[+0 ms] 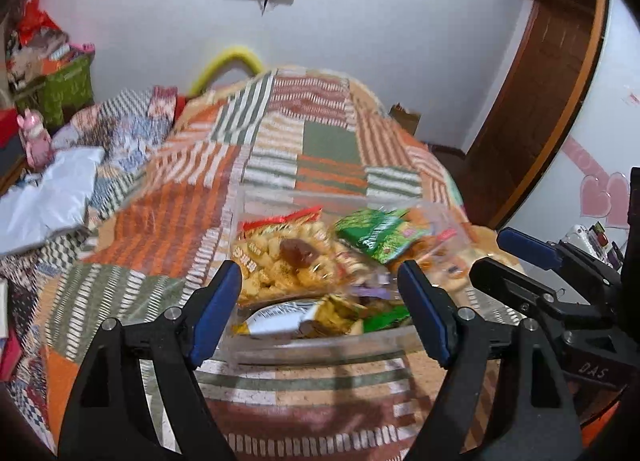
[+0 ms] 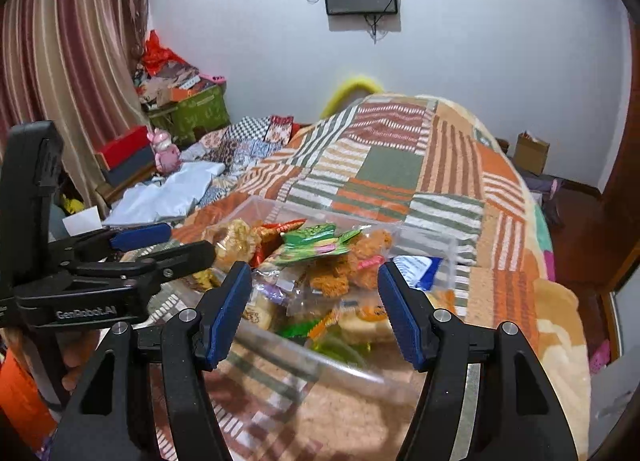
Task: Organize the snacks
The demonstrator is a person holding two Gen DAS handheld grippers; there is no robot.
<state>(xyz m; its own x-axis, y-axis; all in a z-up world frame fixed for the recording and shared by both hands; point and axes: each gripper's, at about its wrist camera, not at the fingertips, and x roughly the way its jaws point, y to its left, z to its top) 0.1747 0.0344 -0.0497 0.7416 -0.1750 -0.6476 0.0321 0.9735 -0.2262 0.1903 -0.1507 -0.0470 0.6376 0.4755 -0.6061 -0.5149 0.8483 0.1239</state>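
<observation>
A clear plastic bin [image 1: 320, 349] stands on the patchwork blanket [image 1: 280, 149], piled with snack packets. On top lie a bag of yellow crackers [image 1: 280, 261] and a green packet [image 1: 376, 233]. My left gripper [image 1: 320, 277] hovers open just short of the bin's near wall, with nothing between its blue pads. The right wrist view shows the same bin [image 2: 320, 365] with the green packet [image 2: 312, 241], an orange fried snack bag [image 2: 352, 265] and a blue-and-white packet [image 2: 416, 269]. My right gripper [image 2: 314, 275] is open and empty there too. Each gripper shows beside the other: the right gripper [image 1: 520, 257], the left gripper [image 2: 160, 245].
A grey plastic bag [image 1: 52, 197] and a pink figurine [image 1: 38, 137] lie left of the blanket, with a green box [image 1: 68, 89] of clutter behind. A wooden door [image 1: 540, 101] stands at the right, a cardboard box [image 2: 530, 153] by the far wall, a curtain [image 2: 60, 41] at the left.
</observation>
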